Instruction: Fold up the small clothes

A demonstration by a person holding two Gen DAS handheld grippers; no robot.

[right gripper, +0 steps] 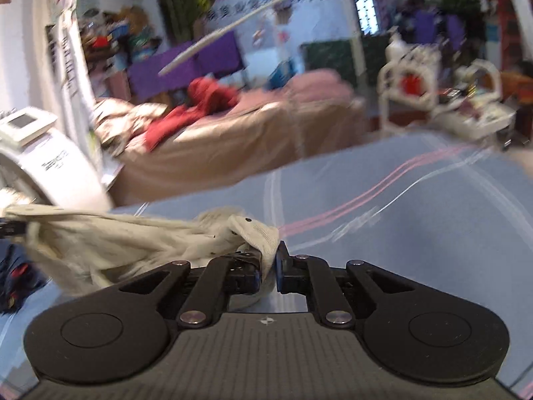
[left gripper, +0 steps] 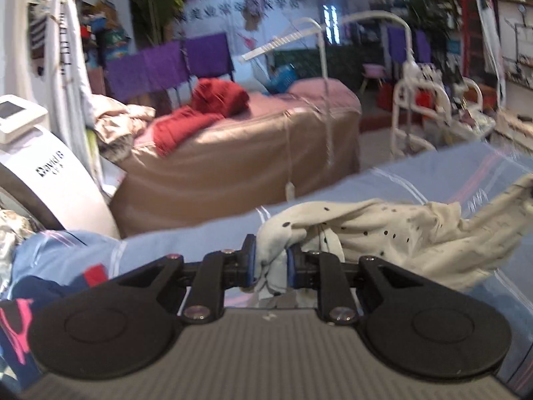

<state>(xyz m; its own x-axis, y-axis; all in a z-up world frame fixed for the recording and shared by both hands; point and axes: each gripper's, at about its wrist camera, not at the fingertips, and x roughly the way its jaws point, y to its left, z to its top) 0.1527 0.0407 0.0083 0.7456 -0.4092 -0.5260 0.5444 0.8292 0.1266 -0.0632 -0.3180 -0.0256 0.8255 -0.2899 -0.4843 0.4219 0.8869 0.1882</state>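
Note:
A small cream garment with black dots (left gripper: 399, 233) hangs stretched between my two grippers above a light blue sheet (left gripper: 206, 236). My left gripper (left gripper: 271, 261) is shut on one bunched end of it. My right gripper (right gripper: 268, 265) is shut on the other end, and the cream garment (right gripper: 116, 236) trails off to the left in that view. The cloth sags in the middle and hides part of the sheet beneath it.
A dark blue garment with pink and red marks (left gripper: 30, 303) lies on the sheet at the left. A brown-covered bed (left gripper: 240, 153) with a red cloth (left gripper: 203, 113) stands beyond. A white machine (left gripper: 50, 180) is at left, a white cart (left gripper: 429, 110) at right.

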